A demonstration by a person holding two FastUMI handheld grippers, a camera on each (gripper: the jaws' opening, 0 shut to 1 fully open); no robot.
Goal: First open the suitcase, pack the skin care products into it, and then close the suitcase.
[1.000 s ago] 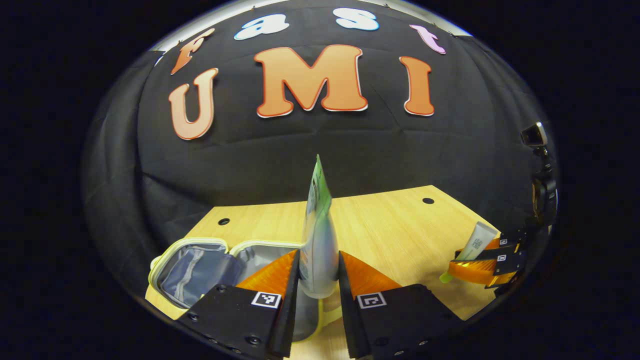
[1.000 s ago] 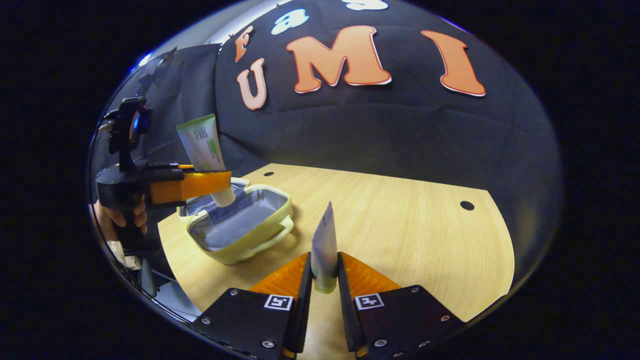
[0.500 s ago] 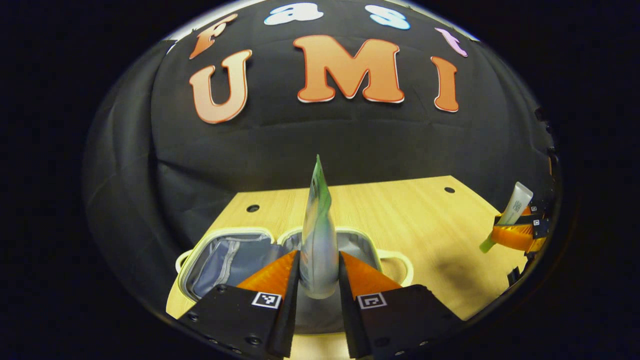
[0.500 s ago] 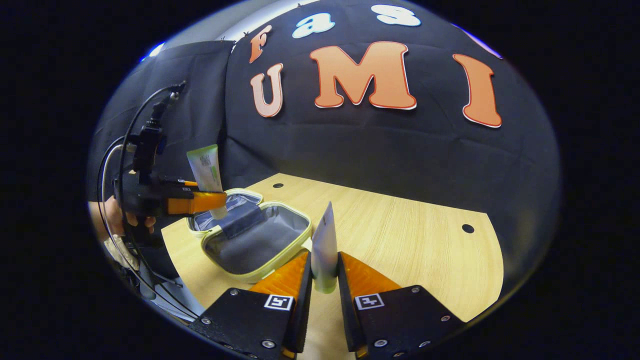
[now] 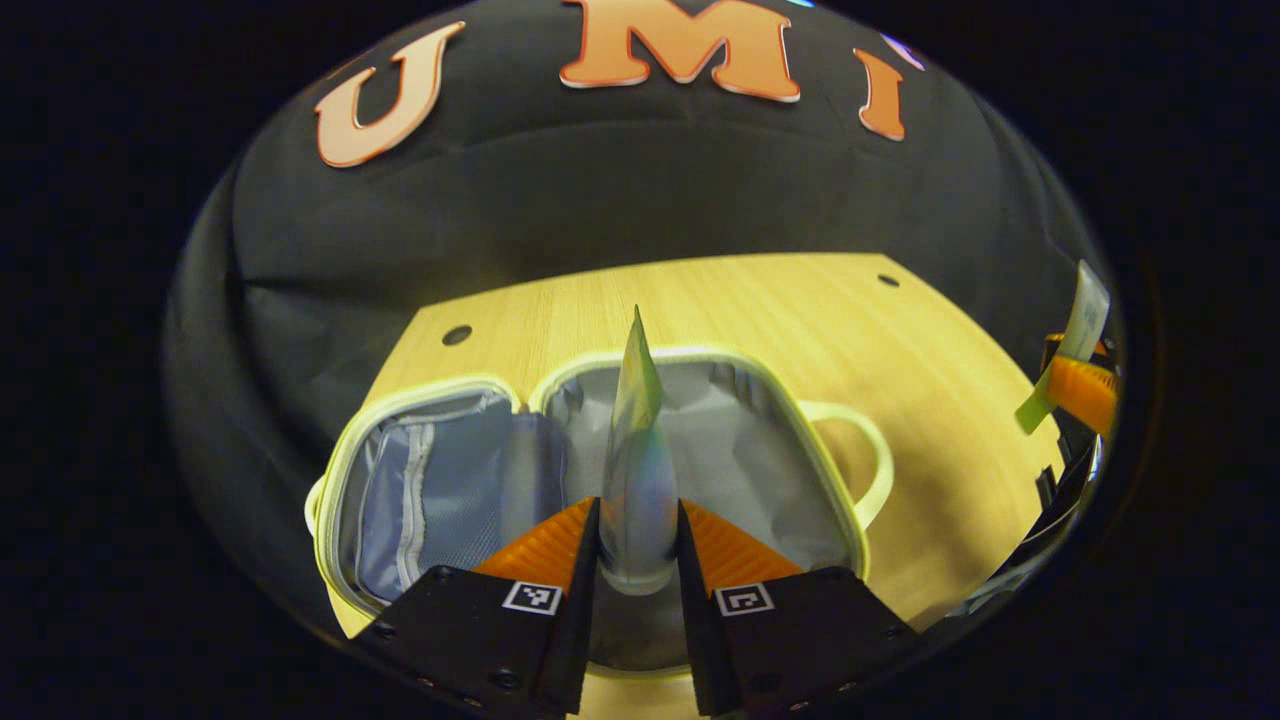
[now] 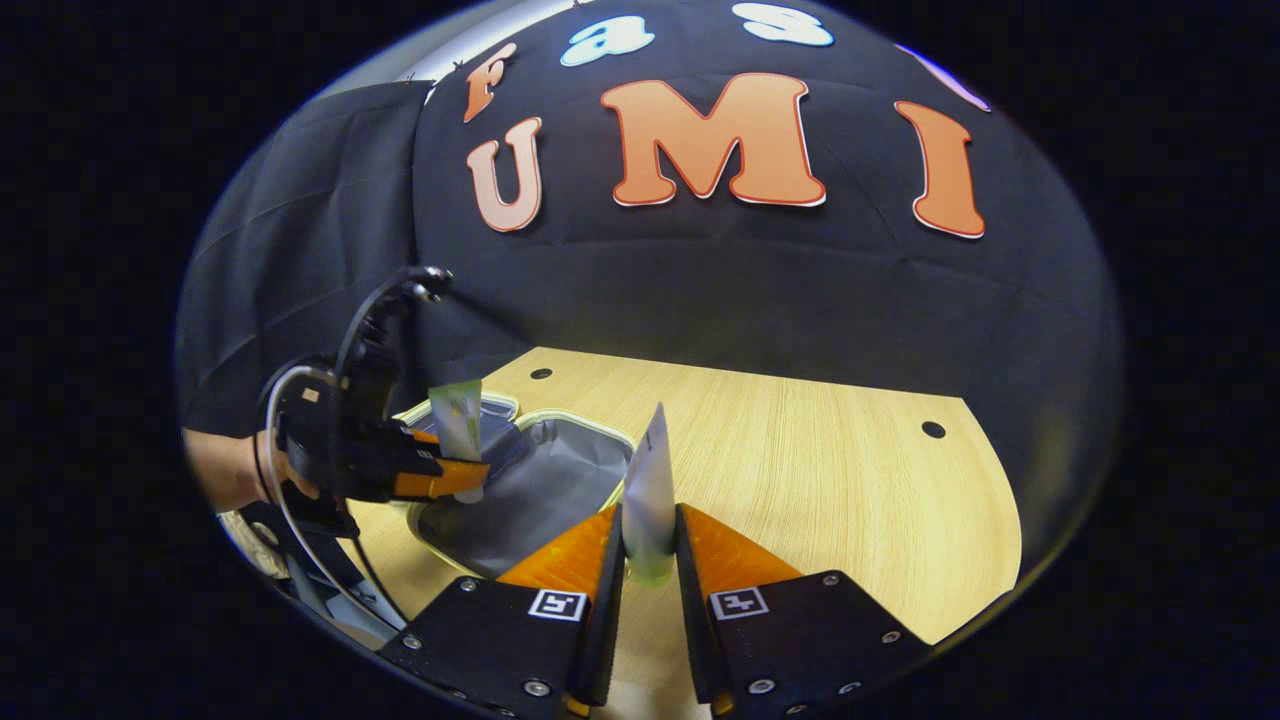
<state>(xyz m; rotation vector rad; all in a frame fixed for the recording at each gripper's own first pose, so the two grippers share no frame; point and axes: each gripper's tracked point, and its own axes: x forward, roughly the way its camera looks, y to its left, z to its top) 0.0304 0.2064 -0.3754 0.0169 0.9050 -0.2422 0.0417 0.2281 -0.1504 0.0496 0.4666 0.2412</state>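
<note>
The small suitcase point(image 5: 690, 352) lies open on the wooden table, pale green rim and grey lining, its handle toward the right in the left gripper view. My left gripper point(image 5: 637, 560) is shut on a white-and-green tube point(image 5: 634, 470), held upright just above the suitcase's right half. In the right gripper view that left gripper point(image 6: 440, 470) hangs over the suitcase point(image 6: 545, 470) with its tube point(image 6: 458, 418). My right gripper point(image 6: 650, 545) is shut on a second white tube point(image 6: 650, 490), cap down, right of the suitcase. The left gripper view shows the right gripper point(image 5: 1082, 385) at the far right with its tube point(image 5: 1085, 312).
The wooden table point(image 6: 820, 470) has small round holes near its far edge and bare surface right of the suitcase. A hand point(image 6: 225, 470) and cables sit behind the left gripper. Black cloth walls close the booth at the back.
My left gripper tilted downward and lowered its tube over the open suitcase. The right gripper with its tube shifted slightly closer to the suitcase.
</note>
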